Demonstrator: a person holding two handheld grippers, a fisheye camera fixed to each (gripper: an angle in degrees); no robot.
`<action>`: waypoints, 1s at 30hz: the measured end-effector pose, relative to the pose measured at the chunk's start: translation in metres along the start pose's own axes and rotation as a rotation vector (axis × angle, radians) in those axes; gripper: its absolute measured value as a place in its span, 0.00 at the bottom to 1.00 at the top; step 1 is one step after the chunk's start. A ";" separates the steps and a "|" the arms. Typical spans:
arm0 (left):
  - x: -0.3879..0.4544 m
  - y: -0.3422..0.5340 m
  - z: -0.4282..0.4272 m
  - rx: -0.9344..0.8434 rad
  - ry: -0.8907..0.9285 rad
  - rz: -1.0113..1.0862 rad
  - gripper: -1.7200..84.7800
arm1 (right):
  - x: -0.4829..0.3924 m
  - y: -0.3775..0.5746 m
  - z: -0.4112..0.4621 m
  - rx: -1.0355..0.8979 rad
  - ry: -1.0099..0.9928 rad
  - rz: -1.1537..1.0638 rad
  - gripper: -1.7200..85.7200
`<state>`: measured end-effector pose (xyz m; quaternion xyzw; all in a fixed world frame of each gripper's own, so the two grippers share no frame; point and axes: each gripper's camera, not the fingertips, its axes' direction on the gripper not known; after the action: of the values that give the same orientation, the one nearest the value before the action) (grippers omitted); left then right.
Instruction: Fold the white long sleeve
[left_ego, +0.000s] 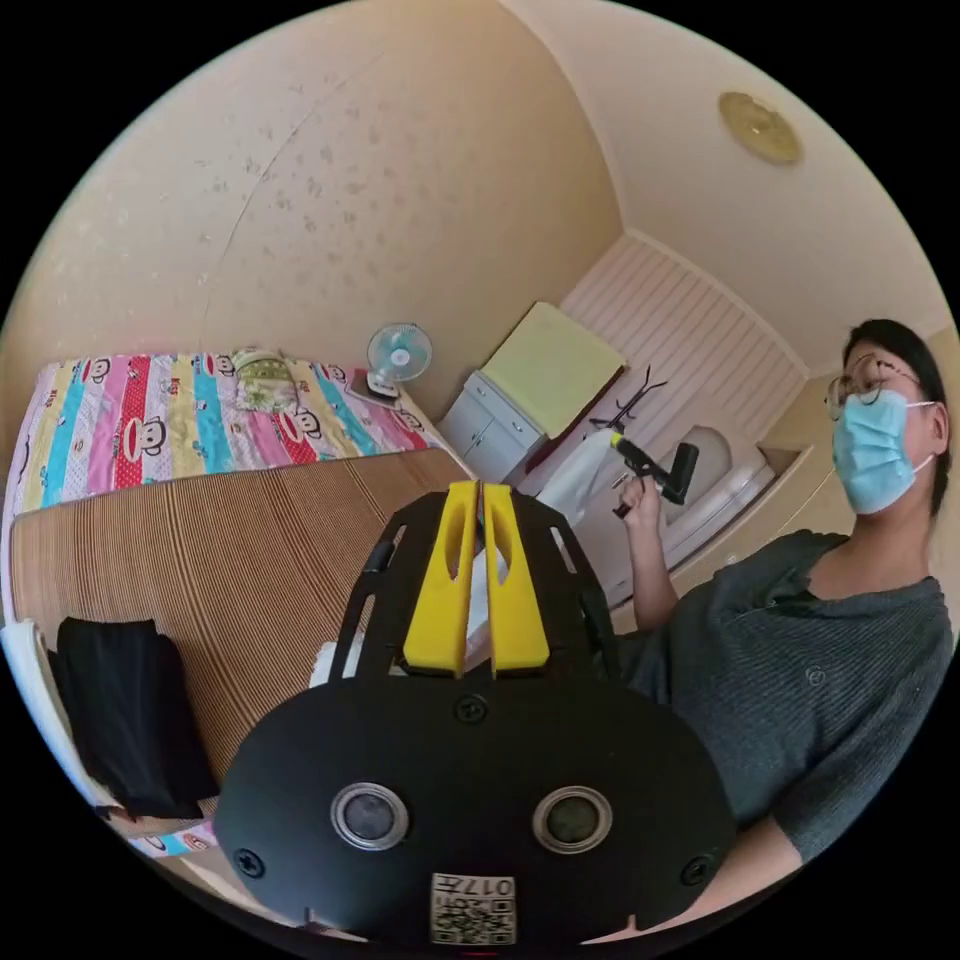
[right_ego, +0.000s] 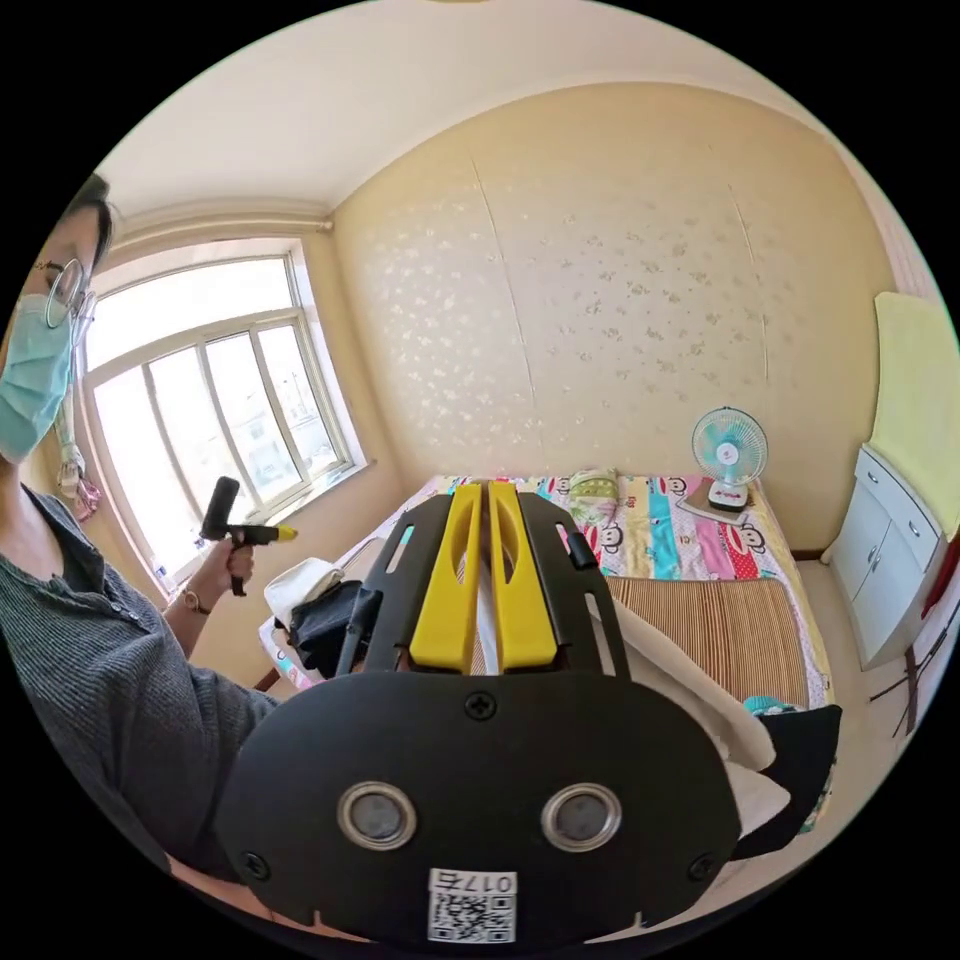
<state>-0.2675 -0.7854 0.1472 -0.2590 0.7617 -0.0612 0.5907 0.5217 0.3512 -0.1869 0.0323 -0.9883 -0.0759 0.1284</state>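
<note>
White cloth of the long sleeve (left_ego: 487, 590) is clamped between the nearly closed yellow jaws of the left tool (left_ego: 479, 490). The right tool (right_ego: 487, 492) likewise is closed narrow on white cloth (right_ego: 690, 690), raised above the bed (right_ego: 700, 620).

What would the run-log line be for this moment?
left gripper: shut on white long sleeve | right gripper: shut on it | garment lifted above bed | fold not started

We're in a home bedroom: bed (right_ego: 700, 625) w/ cartoon-print sheet (left_ego: 180, 420) and striped mat, desk fan (right_ego: 729, 455) at 2 o'clock, window (right_ego: 215, 390) at 9, white cabinet (right_ego: 885, 550) at 3.
</note>
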 end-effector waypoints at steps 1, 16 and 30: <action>0.002 0.003 0.036 -0.090 -0.001 0.006 0.06 | -0.006 -0.002 -0.010 0.050 -0.001 -0.013 0.03; 0.110 0.015 0.201 -0.320 -0.043 0.287 0.16 | -0.188 -0.031 -0.117 0.545 0.171 -0.276 0.04; 0.095 -0.005 0.069 0.141 -0.344 0.270 0.14 | -0.232 0.013 -0.166 0.662 -0.225 -0.207 0.04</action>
<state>-0.2181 -0.8196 0.0461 -0.1194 0.6716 0.0105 0.7311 0.7878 0.3597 -0.0839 0.1634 -0.9588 0.2323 -0.0068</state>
